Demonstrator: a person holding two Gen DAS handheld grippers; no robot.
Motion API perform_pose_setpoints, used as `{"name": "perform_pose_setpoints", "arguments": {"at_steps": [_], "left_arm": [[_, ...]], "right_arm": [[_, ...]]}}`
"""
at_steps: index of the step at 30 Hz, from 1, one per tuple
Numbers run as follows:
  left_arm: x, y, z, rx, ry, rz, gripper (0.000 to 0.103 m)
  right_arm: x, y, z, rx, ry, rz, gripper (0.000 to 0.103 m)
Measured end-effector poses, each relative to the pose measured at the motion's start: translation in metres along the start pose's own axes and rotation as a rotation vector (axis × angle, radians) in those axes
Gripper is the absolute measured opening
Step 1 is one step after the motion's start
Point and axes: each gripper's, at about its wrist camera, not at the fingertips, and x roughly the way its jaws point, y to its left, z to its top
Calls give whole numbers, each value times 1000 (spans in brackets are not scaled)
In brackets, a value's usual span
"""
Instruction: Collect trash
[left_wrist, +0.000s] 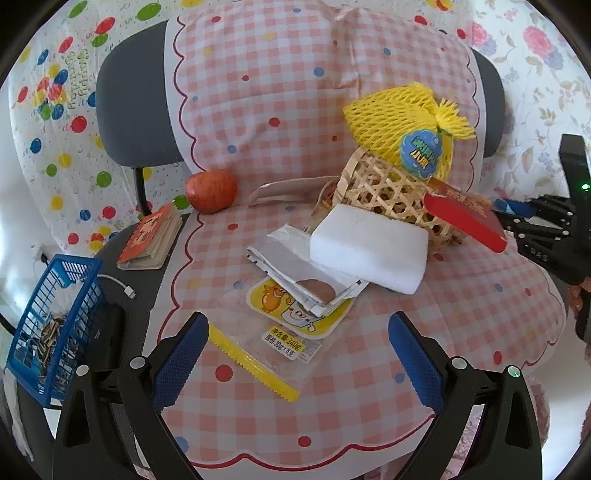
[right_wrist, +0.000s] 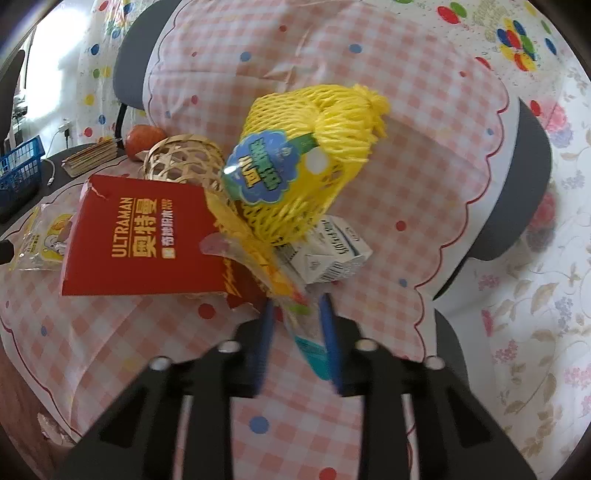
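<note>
At the far left of the left wrist view, a blue plastic basket (left_wrist: 51, 325) holds sunflower seed shells, with a white cable plug (left_wrist: 127, 290) just beside it. A small orange book (left_wrist: 151, 238) lies near a red apple (left_wrist: 211, 190) on the pink checked cloth (left_wrist: 258, 406). The left gripper (left_wrist: 297, 360) hangs with its blue pads spread wide, holding nothing, over a clear snack bag with a yellow zip strip (left_wrist: 269, 354). A torn silver wrapper (left_wrist: 306, 271) lies across that bag, and a white foam block (left_wrist: 369, 249) rests on the wrapper. Behind the block a woven bamboo basket (left_wrist: 391, 195) lies tipped on its side, with yellow foam fruit netting (left_wrist: 402, 122) stuffed into its top. A red Ultraman box (left_wrist: 465, 218) leans against the basket's right side. In the right wrist view, the right gripper (right_wrist: 297, 328) pinches a blurred clear wrapper (right_wrist: 295, 306) with yellow and teal print, touching the netting; a small white carton (right_wrist: 332, 254) lies just beyond.
</note>
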Motion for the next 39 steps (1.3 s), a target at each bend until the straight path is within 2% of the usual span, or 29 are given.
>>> {"name": "perform_pose_setpoints", "arguments": {"at_steps": [3,5,7,12,16,20,23,29,33,39], "left_arm": [[-6,-1,1,9,-9,4,96],[-8,-2,3,12,-5,-1,96],[-12,-3,4,3,-3,-33,96],[-19,-12,4,-7,-13,-78,96],[-20,-22,-1,31,-20,-74,96],[-16,-32,-4,36,-11,-101,95],[-15,-45,2,56,-20,-136,95],[-15,-97,21,173,-109,-178,94],[4,-130,31,270,-144,-134,94],[35,-145,39,316,-135,-80,92]], "right_arm": [[-16,-7,-6,82,-34,19,11],[-28,-14,-10,135,-51,1,9],[-50,-26,-20,213,-82,-25,5],[-112,-49,-50,399,-199,-2,4],[-152,-47,-65,426,-290,-15,4],[-173,-43,-75,457,-352,-69,4],[-172,-42,-80,483,-337,-55,4],[-165,-41,-88,489,-288,-39,4],[-165,-48,-97,514,-281,-30,4],[-159,-55,-109,545,-253,-18,4]]}}
